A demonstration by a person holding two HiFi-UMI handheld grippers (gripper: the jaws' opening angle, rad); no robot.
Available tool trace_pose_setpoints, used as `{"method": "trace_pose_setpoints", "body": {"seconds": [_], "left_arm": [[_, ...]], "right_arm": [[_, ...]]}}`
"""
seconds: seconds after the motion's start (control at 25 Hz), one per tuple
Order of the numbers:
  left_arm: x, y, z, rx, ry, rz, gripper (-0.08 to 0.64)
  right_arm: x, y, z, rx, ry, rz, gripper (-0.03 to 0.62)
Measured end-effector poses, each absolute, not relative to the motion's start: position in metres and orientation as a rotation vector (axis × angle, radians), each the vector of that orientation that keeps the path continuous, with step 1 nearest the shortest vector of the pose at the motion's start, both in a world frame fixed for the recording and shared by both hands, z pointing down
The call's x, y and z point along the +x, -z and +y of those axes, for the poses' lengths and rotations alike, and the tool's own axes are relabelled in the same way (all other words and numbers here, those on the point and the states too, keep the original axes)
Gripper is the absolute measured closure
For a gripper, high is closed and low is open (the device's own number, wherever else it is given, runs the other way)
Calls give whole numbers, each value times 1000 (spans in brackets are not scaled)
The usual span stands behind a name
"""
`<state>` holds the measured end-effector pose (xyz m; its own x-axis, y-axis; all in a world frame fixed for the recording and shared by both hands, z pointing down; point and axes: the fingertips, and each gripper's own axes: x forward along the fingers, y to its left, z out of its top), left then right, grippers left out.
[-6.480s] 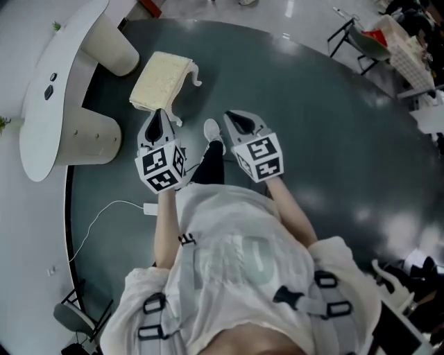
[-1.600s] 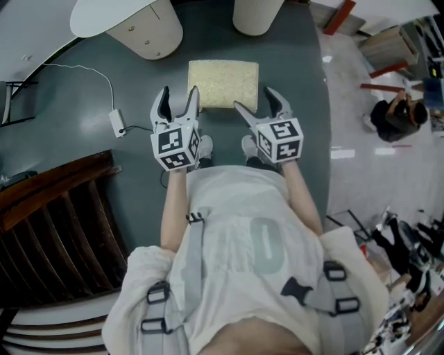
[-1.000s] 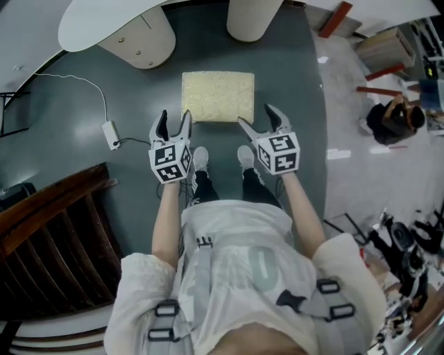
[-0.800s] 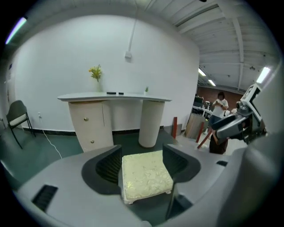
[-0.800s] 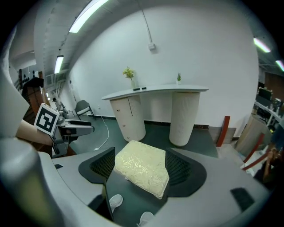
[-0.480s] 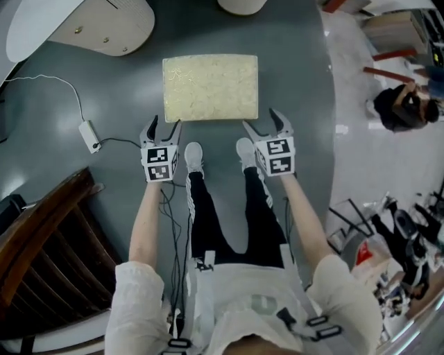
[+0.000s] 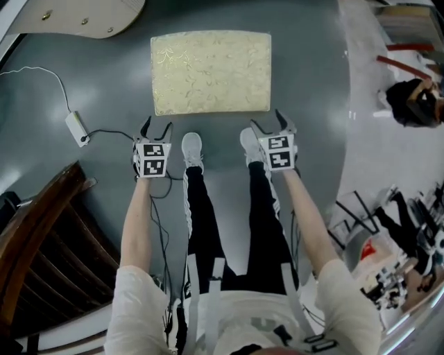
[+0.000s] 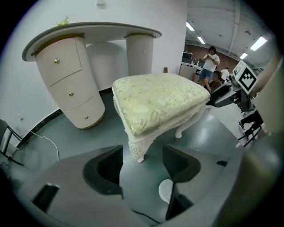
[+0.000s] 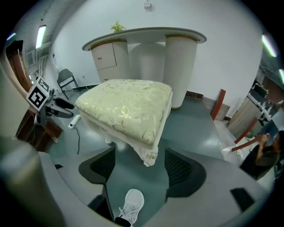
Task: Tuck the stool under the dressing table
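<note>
the stool point(image 7: 210, 71) stands on the floor point(image 7: 312, 90), clear of the dressing table point(image 7: 76, 17) at the far left. the left claw point(image 7: 155, 127) and the right claw point(image 7: 270, 123) hover just short of the stool's near corners. both claws have their jaws wide apart and grip nothing.

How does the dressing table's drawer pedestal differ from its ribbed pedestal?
The drawer pedestal has smooth fronts with small round knobs; the ribbed pedestal shows vertical grooves and no drawers. The drawer pedestal looks broader, the ribbed pedestal a slimmer column. Both are pale and stand under one tabletop.
</note>
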<state>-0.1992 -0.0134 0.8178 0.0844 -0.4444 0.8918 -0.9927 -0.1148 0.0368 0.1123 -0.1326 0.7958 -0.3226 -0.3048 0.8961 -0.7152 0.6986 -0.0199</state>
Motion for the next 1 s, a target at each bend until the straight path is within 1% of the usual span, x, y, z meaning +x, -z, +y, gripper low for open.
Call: {"method": "trace_pose_setpoints", "body": {"seconds": [0.28,0.44,0.48,0.52,0.6,0.84,1.0], "left_arm": [[-203,-866,-6,1620,-1026,-1392,281],[-203,-876,-19,1656,-1055,-1381,286],[-202,-878,-21,1662,-1050,-1381,295],[-201,-879,-23,1665,-1044,-1388,320],[-202,-880,-29,1658,-1029,-1409,331],[-202,-888,-39,1661,-1039,-1399,330],[-201,-894,-44,1691,-1060,-1383,307]], "right_arm": [[128,-858,-128,751,-521,-1839,242],[130,-868,-134,767,-533,-1836,242],[130,-869,-135,776,-544,-1840,242],[129,-870,-135,782,-554,-1845,242],[126,-873,-135,786,-560,-1860,244],[119,-876,-147,794,-535,-1885,247],[119,-877,-159,811,-510,-1883,261]]}}
